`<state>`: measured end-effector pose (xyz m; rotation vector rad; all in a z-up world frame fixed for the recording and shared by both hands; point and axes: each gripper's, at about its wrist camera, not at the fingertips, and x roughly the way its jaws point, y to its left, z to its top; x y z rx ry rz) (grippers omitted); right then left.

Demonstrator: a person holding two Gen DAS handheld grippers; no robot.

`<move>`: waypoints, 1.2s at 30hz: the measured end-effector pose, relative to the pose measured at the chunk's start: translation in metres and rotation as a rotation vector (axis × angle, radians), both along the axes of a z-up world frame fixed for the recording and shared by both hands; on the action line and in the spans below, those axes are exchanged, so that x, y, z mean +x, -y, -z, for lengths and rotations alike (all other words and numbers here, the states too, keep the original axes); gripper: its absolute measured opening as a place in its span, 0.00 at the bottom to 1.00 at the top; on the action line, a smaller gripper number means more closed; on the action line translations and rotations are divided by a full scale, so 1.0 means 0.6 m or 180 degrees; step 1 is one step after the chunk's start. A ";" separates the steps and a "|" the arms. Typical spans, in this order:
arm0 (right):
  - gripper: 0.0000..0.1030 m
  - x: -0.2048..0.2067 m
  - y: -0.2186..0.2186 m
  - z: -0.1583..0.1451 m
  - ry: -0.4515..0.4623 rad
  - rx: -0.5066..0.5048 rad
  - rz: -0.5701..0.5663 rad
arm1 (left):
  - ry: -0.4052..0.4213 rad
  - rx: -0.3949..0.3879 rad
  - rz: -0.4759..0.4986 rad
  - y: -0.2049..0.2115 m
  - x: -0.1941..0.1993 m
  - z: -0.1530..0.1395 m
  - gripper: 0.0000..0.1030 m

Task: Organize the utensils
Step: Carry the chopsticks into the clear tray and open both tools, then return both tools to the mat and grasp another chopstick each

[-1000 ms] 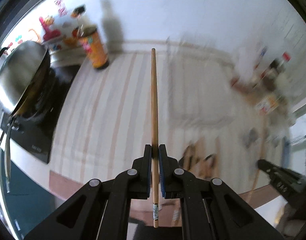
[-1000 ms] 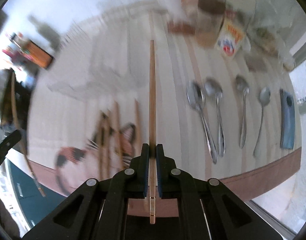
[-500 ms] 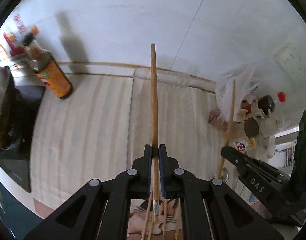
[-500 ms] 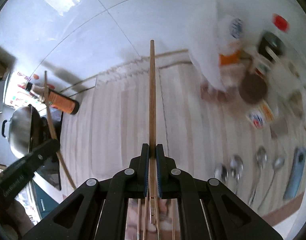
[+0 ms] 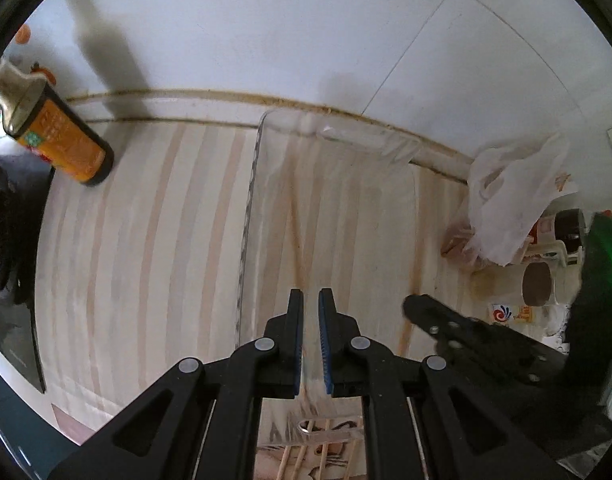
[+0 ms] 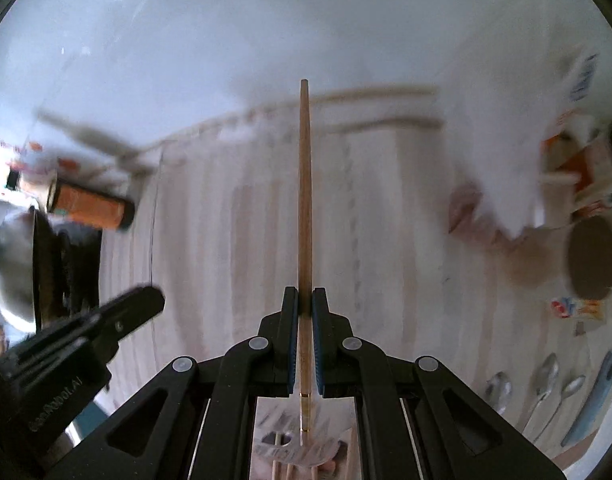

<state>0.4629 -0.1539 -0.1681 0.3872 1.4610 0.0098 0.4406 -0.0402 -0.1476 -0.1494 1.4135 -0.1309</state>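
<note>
Left wrist view: half a second earlier the left gripper [image 5: 311, 300] had clamped a wooden chopstick; now its jaws stood barely parted with nothing between them.
Released stick: a faint orange streak [image 5: 296, 224] lay ahead inside the clear tray [image 5: 248, 208], probably that chopstick, though too blurred to be sure.
Right wrist view: the right gripper [image 6: 305, 300] was clenched on its own chopstick [image 6: 305, 200], which pointed toward the far wall above the tray.
Meaning for the task: judging by this, one chopstick had been dropped into the tray and the second was about to follow.
Remaining utensils: more chopsticks [image 5: 306, 456] lay at the near edge below the fingers; the spoons [image 6: 546, 376] lay in a row at the near right.
Surface: a striped cloth [image 5: 146, 240] covered the counter, with the tray on it near the far wall.
Room: white tiled wall [image 5: 306, 40] behind; an orange bottle [image 5: 66, 144] at far left beside a wok [image 6: 14, 264]; a white plastic bag [image 5: 514, 196] and jars at right.
</note>
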 end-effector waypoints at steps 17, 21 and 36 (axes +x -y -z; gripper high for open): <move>0.57 -0.193 0.041 -0.100 0.0633 -0.0422 0.0300 | 0.1159 0.0949 -0.0213 -0.089 -0.178 -0.086 1.00; 0.57 -0.260 0.031 -0.080 0.0512 -0.0514 0.0321 | 0.1046 0.1152 -0.0160 -0.096 -0.225 -0.040 1.00; 0.28 -0.390 -0.032 0.124 -0.0348 -0.0410 0.0135 | 0.0151 0.1097 0.0384 -0.045 -0.352 0.168 0.85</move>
